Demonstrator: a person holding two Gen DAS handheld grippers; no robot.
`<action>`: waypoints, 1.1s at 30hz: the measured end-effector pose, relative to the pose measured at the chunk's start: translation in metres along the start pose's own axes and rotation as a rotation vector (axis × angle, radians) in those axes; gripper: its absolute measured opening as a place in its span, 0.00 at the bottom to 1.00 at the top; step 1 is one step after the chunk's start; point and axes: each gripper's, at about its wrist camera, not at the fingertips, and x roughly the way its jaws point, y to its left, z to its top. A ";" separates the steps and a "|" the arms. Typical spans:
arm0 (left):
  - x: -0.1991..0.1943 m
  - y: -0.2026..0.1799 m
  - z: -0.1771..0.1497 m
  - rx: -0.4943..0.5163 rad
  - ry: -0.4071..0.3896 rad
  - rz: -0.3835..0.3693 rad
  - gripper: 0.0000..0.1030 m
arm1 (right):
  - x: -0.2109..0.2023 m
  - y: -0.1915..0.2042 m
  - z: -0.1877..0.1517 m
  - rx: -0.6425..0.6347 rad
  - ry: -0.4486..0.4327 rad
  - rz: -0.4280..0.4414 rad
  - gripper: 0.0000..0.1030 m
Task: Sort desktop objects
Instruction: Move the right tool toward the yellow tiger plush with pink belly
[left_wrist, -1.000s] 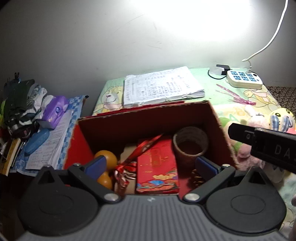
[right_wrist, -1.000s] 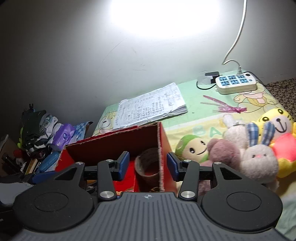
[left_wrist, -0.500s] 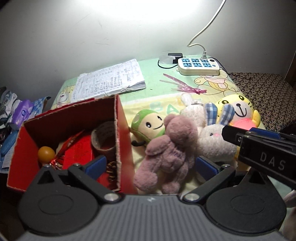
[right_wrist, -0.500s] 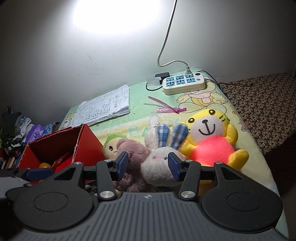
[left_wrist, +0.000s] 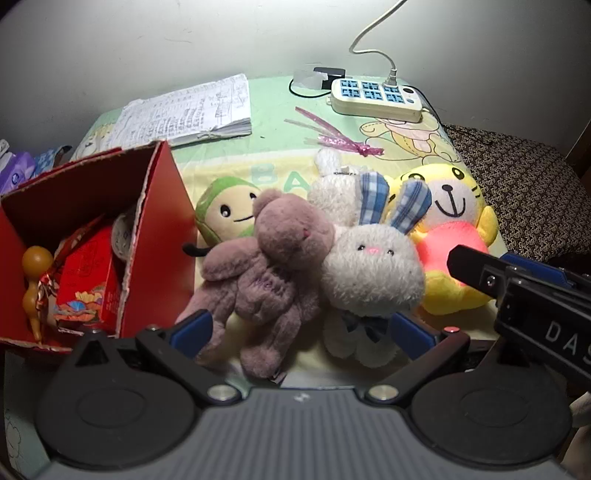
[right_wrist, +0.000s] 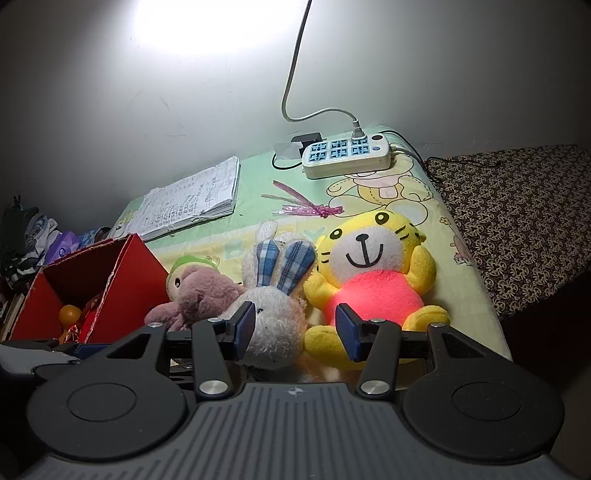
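The left hand-held gripper (left_wrist: 301, 328) hung low over the near edge of the table (left_wrist: 273, 122), its blue-padded fingers spread wide apart with nothing between them but the lower parts of two toys below. The right hand-held gripper (right_wrist: 295, 332) was also apart and empty, its fingers framing the gap between the rabbit and the tiger; in the left wrist view its black body came in from the right, in front of the tiger.

Four plush toys lay bunched together in the middle of the table. The mauve bear (left_wrist: 266, 273) sprawled on the left of the group, touching the grey rabbit (left_wrist: 373, 269) with its checked blue ears. Right of the rabbit sat the yellow tiger (left_wrist: 454, 206) with a pink belly. Behind the bear, the green-capped doll (left_wrist: 225, 210) lay against it. A white plush (left_wrist: 332, 184) showed behind the rabbit.

At the left stood an open red box (left_wrist: 159, 236), just beside the bear. Inside it were a red packet (left_wrist: 88, 273), an orange gourd (left_wrist: 35, 262) and a roll (left_wrist: 122, 232) partly hidden by the box wall.

Farther back lay a notebook (left_wrist: 192, 110) on the left, a pink ribbon (left_wrist: 340, 142) in the middle, and a power strip (left_wrist: 375, 96) on the right with a white cable plugged in.
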 end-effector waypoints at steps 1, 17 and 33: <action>0.002 -0.001 0.000 -0.004 0.008 0.000 0.99 | 0.001 -0.002 0.001 0.000 0.003 0.002 0.50; 0.016 -0.018 0.011 0.011 0.062 -0.003 1.00 | 0.014 -0.018 0.011 0.002 0.025 0.024 0.50; 0.015 -0.021 0.002 0.013 0.046 0.028 0.99 | 0.010 -0.019 0.006 0.006 0.025 0.039 0.50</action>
